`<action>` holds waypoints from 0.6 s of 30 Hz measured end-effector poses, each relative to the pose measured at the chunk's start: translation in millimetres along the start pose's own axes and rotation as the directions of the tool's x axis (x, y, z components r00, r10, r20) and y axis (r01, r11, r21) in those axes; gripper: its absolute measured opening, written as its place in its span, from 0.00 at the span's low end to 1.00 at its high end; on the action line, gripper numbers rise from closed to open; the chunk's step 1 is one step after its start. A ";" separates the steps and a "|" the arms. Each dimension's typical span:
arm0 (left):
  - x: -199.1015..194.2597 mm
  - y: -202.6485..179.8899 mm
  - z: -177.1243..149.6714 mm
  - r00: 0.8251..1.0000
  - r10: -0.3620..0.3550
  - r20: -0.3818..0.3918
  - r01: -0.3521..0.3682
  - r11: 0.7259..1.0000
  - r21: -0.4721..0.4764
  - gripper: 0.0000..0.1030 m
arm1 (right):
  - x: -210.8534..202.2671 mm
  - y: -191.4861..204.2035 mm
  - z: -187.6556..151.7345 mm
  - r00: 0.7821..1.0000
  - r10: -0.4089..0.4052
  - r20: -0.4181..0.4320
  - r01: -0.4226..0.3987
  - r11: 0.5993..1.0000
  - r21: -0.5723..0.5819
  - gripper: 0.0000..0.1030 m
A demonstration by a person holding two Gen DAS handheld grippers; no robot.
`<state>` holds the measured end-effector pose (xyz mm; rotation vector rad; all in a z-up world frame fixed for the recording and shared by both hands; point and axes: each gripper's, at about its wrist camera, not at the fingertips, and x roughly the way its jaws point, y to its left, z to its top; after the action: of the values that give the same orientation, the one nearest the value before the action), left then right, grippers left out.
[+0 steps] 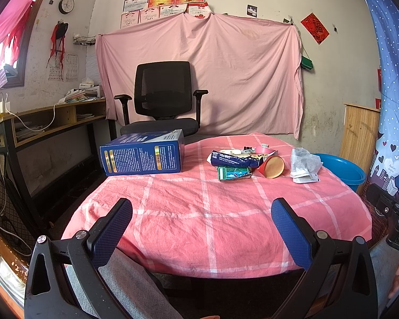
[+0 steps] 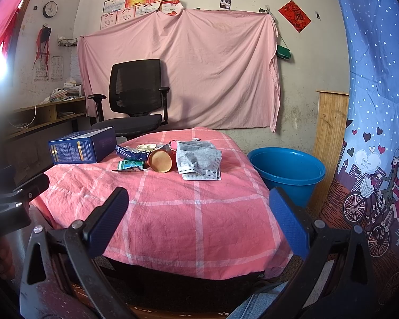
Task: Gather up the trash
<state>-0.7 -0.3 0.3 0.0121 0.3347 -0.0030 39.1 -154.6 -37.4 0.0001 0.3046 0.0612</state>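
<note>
Both grippers are hanging back at the near edge of the table (image 1: 173,212), which is draped in a pink checked cloth, and neither is holding anything. The left gripper (image 1: 201,223) is sitting with its jaws spread wide apart, and the right gripper (image 2: 199,218) is doing the same — both seem to be readying for a first reach.

The trash is lying in a loose cluster toward the far side of the table: a dark blue snack wrapper (image 1: 234,159), a green packet (image 1: 232,173) just in front of it, a tipped-over paper cup (image 1: 272,167) showing its base, and a crumpled grey face mask (image 2: 198,159) nearest the right edge. A large blue box (image 1: 143,154) is resting apart on the far left corner, slightly overhanging.

A blue bucket (image 2: 287,170) is standing on the floor just off the table's right side, open mouth up — probably placed there so items can be carried over that edge and dropped in. The near half of the cloth is lying bare, giving both grippers open room to advance; the mask looks the easiest start for the right.
</note>
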 end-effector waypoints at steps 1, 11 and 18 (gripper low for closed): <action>0.1 -0.1 0.1 1.000 0.001 -0.001 -0.001 1.000 0.000 0.99 | 0.2 0.5 -0.1 1.000 0.000 0.000 0.000 1.000 0.000 1.00; 8.1 -3.6 19.1 1.000 -0.020 0.005 0.020 0.998 -0.060 0.99 | -1.8 -9.2 13.0 1.000 0.002 0.023 -0.003 0.999 0.036 1.00; 30.1 -17.9 45.9 0.996 -0.017 0.085 0.024 0.997 -0.077 0.99 | 12.9 -26.3 44.1 0.996 -0.022 0.089 0.021 1.000 0.019 1.00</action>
<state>42.7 -18.9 33.6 -0.0687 0.2506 -0.0106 66.2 -179.6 0.6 0.0172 0.2161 0.0369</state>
